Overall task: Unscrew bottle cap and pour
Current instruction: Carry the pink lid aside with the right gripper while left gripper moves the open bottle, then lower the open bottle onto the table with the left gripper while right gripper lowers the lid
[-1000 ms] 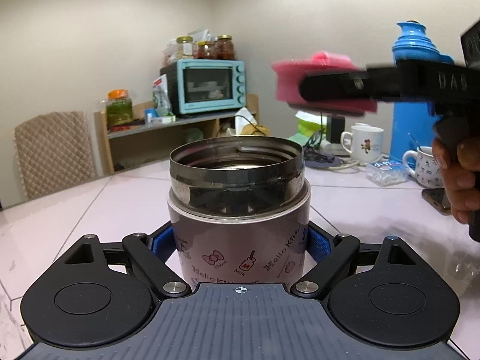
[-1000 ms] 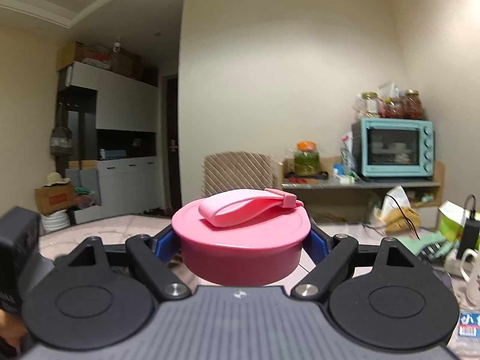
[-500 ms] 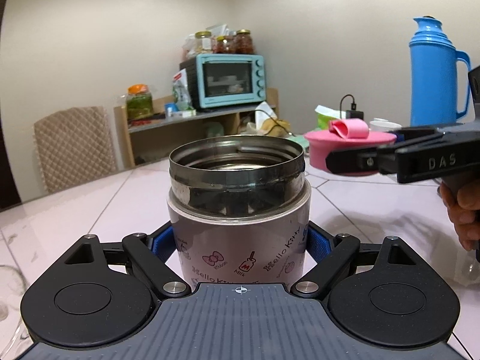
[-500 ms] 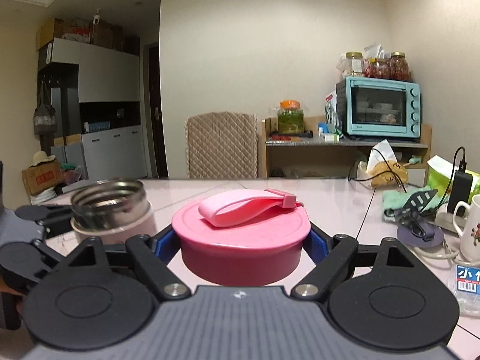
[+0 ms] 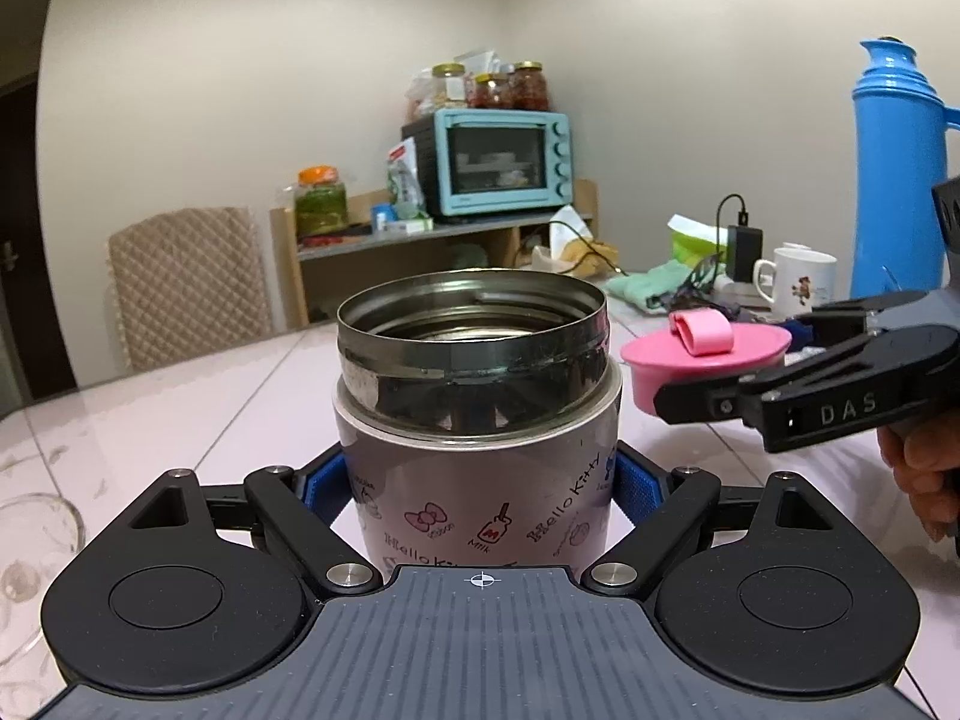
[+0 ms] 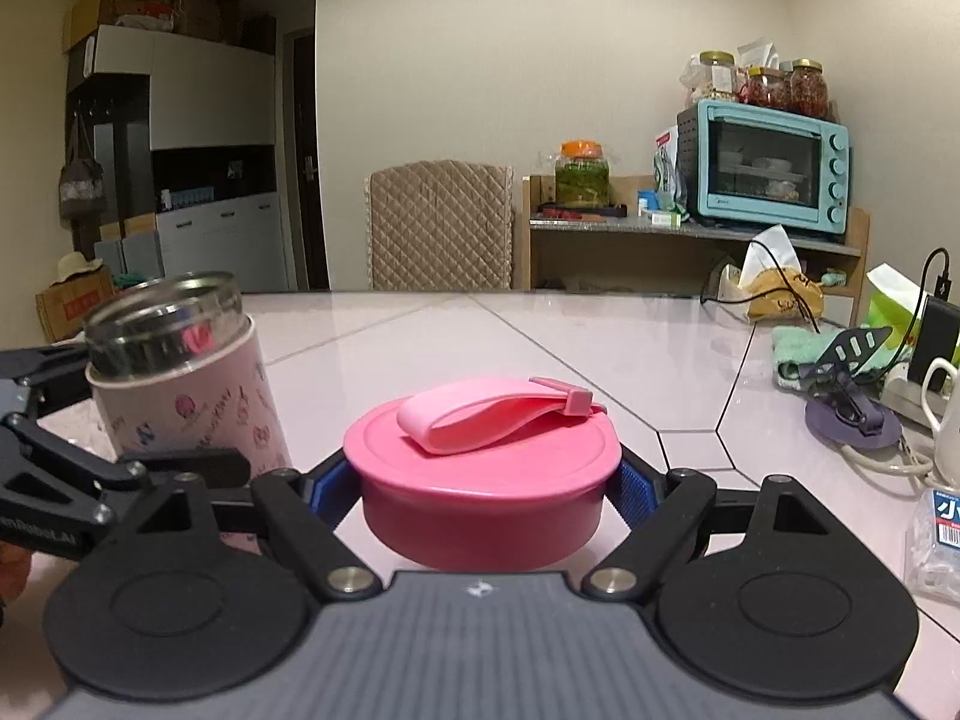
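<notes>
1. Pink plastic is the material of the cap (image 6: 483, 468), a round lid with a folded carrying strap on top; the right gripper (image 6: 483, 480) is clenched on it, one blue pad on each side of its wall.
2. From the left wrist view the same cap (image 5: 705, 360) appears at the right of the jar, held by the black fingers marked "DAS", low over the table (image 5: 180, 396); whether it touches the surface I cannot tell.
3. The left gripper (image 5: 480, 480) is closed around the food jar (image 5: 477, 420), with its blue pads pressed on the pink printed body.
4. The jar stands upright, its steel mouth is open and the threads inside are visible. I cannot see what is inside.
5. In the right wrist view the jar (image 6: 180, 384) is at the left, near the cap but not touching it.
6. A part of a hand (image 5: 924, 468) holds the handle of the right gripper.
7. Behind, a blue thermos (image 5: 897, 180) and a white mug (image 5: 801, 279) stand on the table, and a turquoise oven (image 6: 768, 171) sits on a wooden shelf.
</notes>
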The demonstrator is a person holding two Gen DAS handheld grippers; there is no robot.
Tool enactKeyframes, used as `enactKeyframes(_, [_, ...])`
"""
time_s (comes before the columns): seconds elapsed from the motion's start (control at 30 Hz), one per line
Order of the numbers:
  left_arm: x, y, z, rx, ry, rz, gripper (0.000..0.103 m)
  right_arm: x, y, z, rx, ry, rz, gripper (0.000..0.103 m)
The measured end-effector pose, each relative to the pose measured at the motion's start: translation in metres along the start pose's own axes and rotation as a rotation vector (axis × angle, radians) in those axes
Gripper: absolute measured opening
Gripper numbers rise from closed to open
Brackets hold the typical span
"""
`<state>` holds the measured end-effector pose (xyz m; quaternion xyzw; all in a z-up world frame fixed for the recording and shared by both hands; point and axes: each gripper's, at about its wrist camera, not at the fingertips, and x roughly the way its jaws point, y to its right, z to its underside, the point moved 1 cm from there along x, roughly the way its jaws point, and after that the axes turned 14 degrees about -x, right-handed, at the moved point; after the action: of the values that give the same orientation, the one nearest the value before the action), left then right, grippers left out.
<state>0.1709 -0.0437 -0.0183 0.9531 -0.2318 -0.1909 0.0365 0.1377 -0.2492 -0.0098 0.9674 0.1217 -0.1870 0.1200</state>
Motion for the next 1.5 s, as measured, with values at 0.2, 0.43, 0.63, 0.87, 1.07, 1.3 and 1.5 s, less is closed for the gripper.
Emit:
enactKeyframes(0.2, [-0.002, 0.003, 0.000, -0.013, 0.002, -0.036, 0.090, 0.004, -0.004, 0.004, -0.003, -0.019, -0.012, 0.085])
enactKeyframes(0.43, [-0.005, 0.006, 0.002, -0.044, 0.011, -0.076, 0.090, 0.005, -0.009, 0.007, -0.007, -0.049, -0.018, 0.085])
enactKeyframes(0.63, [-0.004, 0.009, 0.001, -0.060, 0.013, -0.101, 0.090, 0.002, -0.013, 0.007, -0.012, -0.074, -0.023, 0.085])
enactKeyframes(0.87, [-0.004, 0.012, -0.001, -0.072, 0.004, -0.126, 0.090, 0.010, -0.009, 0.011, -0.020, -0.101, -0.021, 0.085])
enactKeyframes(1.07, [-0.003, 0.015, -0.001, -0.083, 0.003, -0.150, 0.091, 0.008, -0.011, 0.011, -0.022, -0.116, -0.025, 0.085])
enactKeyframes(1.3, [-0.003, 0.017, -0.002, -0.083, -0.003, -0.170, 0.091, 0.014, -0.007, 0.013, -0.024, -0.141, -0.036, 0.085])
enactKeyframes(1.5, [-0.001, 0.021, -0.001, -0.066, -0.005, -0.189, 0.091, 0.021, -0.003, 0.016, -0.026, -0.152, -0.036, 0.085])
